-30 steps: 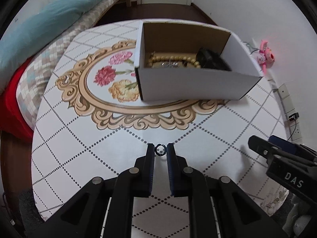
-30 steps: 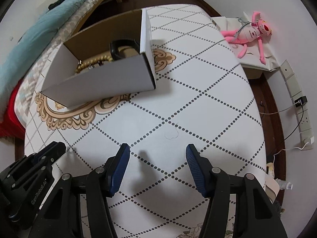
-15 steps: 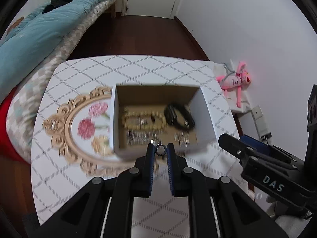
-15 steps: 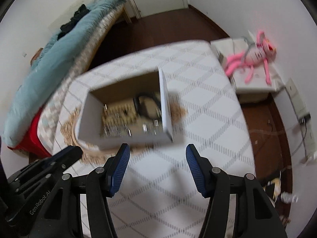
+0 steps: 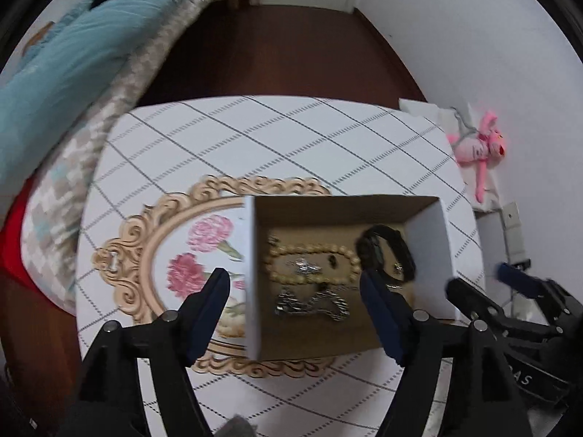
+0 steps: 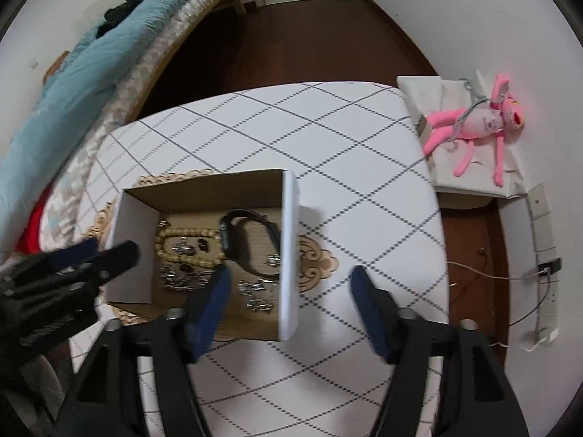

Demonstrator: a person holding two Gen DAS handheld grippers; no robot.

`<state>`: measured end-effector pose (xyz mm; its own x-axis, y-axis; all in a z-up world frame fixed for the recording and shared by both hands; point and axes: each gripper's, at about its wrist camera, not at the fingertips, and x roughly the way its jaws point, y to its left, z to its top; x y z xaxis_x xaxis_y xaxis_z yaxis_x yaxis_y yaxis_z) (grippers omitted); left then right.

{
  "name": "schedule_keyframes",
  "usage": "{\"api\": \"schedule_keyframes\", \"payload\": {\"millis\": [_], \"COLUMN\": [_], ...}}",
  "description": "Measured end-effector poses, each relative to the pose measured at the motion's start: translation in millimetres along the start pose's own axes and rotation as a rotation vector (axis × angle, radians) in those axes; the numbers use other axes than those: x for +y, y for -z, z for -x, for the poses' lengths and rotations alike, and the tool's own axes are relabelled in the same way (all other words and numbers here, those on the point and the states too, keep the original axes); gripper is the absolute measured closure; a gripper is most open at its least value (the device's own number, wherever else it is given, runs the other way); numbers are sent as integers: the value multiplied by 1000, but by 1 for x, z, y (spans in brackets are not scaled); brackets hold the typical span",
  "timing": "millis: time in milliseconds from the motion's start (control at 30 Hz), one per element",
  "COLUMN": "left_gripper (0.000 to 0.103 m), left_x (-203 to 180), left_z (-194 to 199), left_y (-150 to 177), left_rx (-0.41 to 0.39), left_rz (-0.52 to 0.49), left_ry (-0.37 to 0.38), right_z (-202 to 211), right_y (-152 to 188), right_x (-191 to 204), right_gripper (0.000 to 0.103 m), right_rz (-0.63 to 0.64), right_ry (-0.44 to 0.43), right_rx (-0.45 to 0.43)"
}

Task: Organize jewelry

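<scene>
A white cardboard box [image 5: 253,276] stands open on the table; it also shows in the right wrist view [image 6: 289,251]. Inside lie a beige bead bracelet [image 5: 309,251], a black watch [image 5: 386,251] and silver pieces [image 5: 309,304]. My left gripper [image 5: 295,309] is open and empty, high above the box. My right gripper [image 6: 289,302] is open and empty, above the box's right wall. The small ring I held cannot be picked out among the jewelry.
The table [image 6: 346,145] has a white diamond-patterned cloth with a floral medallion [image 5: 189,255]. A bed with a teal blanket [image 5: 73,54] is at the left. A pink plush toy [image 6: 481,123] lies on a white box at the right. Wall sockets and cables [image 6: 543,269] are at the far right.
My left gripper held a small ring, rose over the box and has opened; the ring is gone from its fingers. Both grippers have lifted well above the table.
</scene>
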<state>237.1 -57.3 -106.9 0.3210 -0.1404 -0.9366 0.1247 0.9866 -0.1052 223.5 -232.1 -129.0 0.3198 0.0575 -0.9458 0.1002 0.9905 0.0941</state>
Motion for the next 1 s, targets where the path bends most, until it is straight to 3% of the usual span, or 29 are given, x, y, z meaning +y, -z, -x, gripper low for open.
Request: {"api": "schedule_keyframes", "payload": {"millis": [33, 67, 100, 267, 500, 700, 1000], "left_gripper": [19, 5, 1, 0, 0, 0, 0], "left_x": [2, 4, 6, 13, 24, 22, 14], "left_z": [0, 0, -1, -12, -14, 23, 104], "left_y": [1, 5, 8, 28, 38, 49, 86], "left_rx": [-4, -13, -22, -29, -19, -101, -256], "left_rz": [-2, -6, -5, -18, 29, 53, 44], "left_ry": [-26, -62, -77, -135, -150, -164, -161], "right_z": [-1, -1, -1, -5, -6, 19, 100], "right_y": [1, 2, 3, 11, 19, 32, 73], "right_x": [0, -1, -2, 0, 3, 7, 11], "right_gripper": [9, 5, 5, 0, 0, 0, 0], "right_rz": [6, 14, 21, 36, 39, 37, 7], "right_ry": [29, 52, 70, 134, 152, 153, 161], "right_rx": [-2, -3, -3, -13, -22, -77, -234]}}
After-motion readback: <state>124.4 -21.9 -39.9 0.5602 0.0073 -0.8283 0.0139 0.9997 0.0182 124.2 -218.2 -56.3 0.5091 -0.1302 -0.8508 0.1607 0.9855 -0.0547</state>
